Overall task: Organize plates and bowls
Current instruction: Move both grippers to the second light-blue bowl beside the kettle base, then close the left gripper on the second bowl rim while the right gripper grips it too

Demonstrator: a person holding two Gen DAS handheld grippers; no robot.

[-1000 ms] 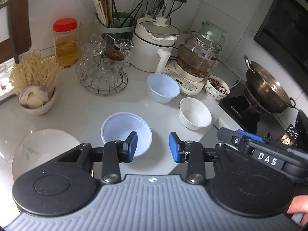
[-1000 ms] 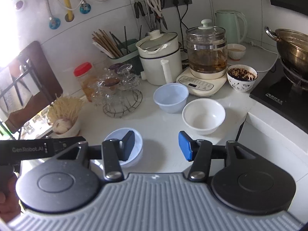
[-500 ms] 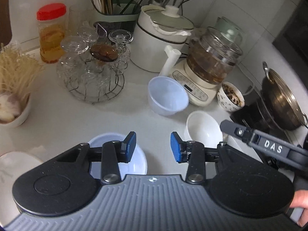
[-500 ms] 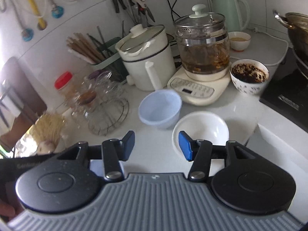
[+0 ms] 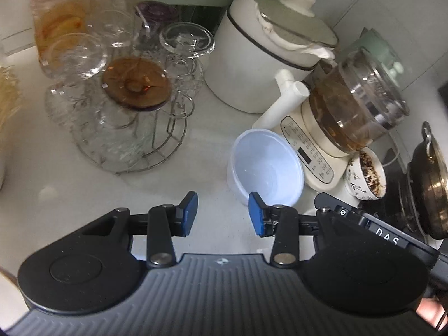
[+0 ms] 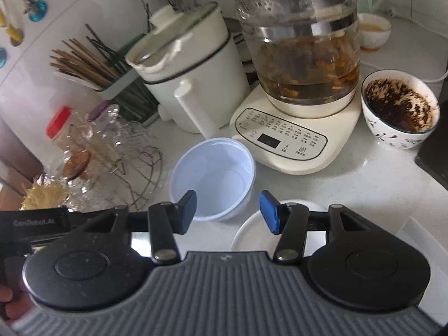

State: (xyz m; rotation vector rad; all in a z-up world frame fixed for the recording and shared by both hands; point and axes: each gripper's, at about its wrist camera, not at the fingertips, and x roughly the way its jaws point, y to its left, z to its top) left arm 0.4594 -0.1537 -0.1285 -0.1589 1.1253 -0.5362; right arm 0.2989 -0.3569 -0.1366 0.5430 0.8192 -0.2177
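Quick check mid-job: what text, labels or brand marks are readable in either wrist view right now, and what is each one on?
"DAS": white letters on the right gripper's black bar, seen in the left wrist view.
"GenRobot.AI": faint letters on the left gripper's black bar, seen in the right wrist view.
Kettle base control panel: many small button labels and icons, too small to read; its display is dark.

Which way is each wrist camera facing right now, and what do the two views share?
Left wrist: sits behind the open left tool, looks down and forward over the counter at the glass rack and blue bowl; the right tool's body shows at lower right.
Right wrist: sits behind the open right tool, looks forward and down at the blue bowl, with the white bowl below its fingers; the person's left hand shows at lower left.
Shared: blue bowl, white pot, glass kettle, speckled bowl.
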